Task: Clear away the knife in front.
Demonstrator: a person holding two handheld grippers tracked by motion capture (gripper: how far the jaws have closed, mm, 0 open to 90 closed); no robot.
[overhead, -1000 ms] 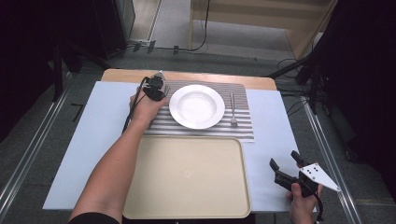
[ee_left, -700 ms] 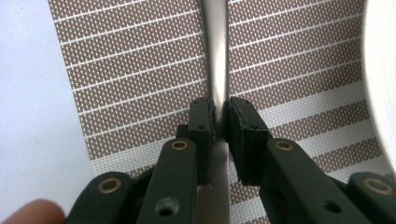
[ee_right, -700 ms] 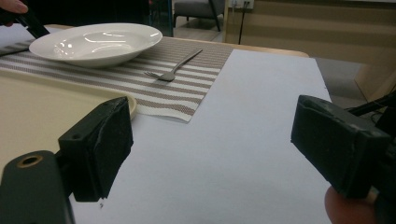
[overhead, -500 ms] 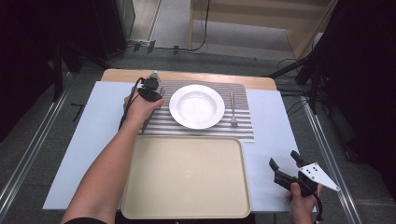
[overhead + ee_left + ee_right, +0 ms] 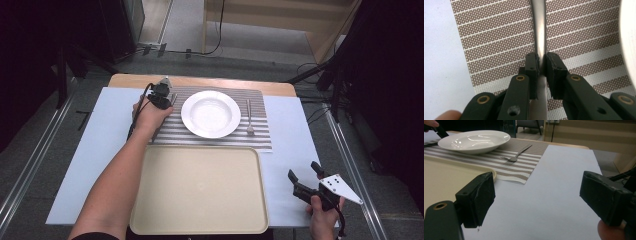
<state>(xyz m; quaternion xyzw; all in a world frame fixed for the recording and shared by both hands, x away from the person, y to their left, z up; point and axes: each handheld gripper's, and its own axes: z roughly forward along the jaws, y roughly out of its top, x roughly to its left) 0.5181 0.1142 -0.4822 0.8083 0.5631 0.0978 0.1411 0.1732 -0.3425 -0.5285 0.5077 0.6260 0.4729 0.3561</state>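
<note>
1. Left gripper (image 5: 541,67) has its jaws closed on the handle of a metal utensil (image 5: 539,30), which lies on the striped placemat (image 5: 175,131) left of the white plate (image 5: 210,113).
2. Right gripper (image 5: 306,179) waits wide open beside the beige tray (image 5: 200,190), holding nothing.
3. Progress looks early: the utensil is gripped but not lifted, the fork (image 5: 248,117) untouched.

High view looks down over the table (image 5: 292,130). Left gripper view sits close above the striped placemat (image 5: 499,37), facing straight down. Right gripper view looks low across the table, sharing the plate (image 5: 474,141) and fork (image 5: 516,155).
</note>
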